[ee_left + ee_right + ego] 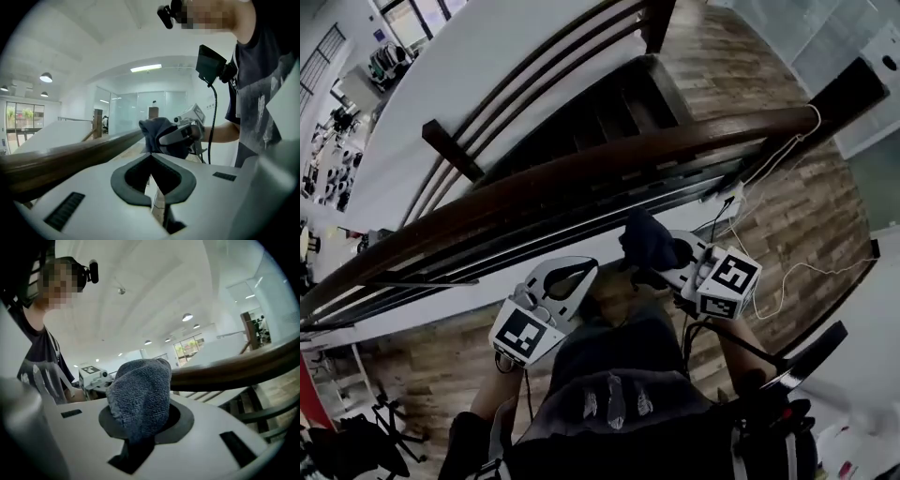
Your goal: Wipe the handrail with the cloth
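Note:
A dark wooden handrail curves across the head view above dark rails. My right gripper is shut on a grey-blue cloth, just below the rail. In the right gripper view the cloth bulges up between the jaws, with the handrail beyond it to the right. My left gripper is shut and empty, lower and to the left. The left gripper view shows its jaws meeting at the tips, the handrail at left and the cloth held ahead.
Stairs drop beyond the railing. A white cable trails over the wooden floor at right. A dark post stands on the far side. Office chairs sit lower left.

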{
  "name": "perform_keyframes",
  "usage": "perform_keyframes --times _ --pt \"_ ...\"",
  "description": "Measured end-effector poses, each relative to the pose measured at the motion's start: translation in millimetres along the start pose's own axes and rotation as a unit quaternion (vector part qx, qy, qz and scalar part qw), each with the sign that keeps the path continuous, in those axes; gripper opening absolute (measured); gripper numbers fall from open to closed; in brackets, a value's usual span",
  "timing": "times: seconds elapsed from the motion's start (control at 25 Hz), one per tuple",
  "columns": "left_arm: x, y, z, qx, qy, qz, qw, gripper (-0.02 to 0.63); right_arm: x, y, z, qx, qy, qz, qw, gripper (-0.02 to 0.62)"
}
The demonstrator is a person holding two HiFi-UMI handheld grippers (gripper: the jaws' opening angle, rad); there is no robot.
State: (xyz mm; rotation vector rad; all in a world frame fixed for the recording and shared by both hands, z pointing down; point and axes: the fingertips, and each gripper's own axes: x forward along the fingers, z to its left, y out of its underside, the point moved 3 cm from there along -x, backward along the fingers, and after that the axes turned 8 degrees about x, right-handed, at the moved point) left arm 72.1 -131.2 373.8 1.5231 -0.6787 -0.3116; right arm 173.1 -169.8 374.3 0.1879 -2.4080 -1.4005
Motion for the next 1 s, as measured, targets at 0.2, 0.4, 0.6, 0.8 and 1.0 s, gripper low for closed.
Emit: perform_keyframes --times 0.2,0.4,0.6,0.8,1.0 --pt "-14 -17 -40 -0.046 -0.046 -0.026 0.9975 0.006 -20 1 54 -0.026 -0.055 -0.012 0.998 0.067" --pt "-31 -23 -105 -0.043 -0.083 -0.004 0.9956 0.006 -70 15 96 -0.005 -0.123 -0.051 0.991 0.067" --pt "-66 -21 -184 -0.045 -0.127 -0.002 0.9908 0.006 -122 64 145 0.031 -0.166 -0.043 0.985 0.067" --pt "-64 -27 -247 -0.066 -0.112 0.005 0.9915 0.006 -156 97 177 0.067 -0.171 -0.050 0.982 0.067" --pt "-87 -42 -272 -0.052 -0.097 0.002 0.9939 0.006 -165 110 202 0.066 -0.139 -0.058 0.986 0.067"
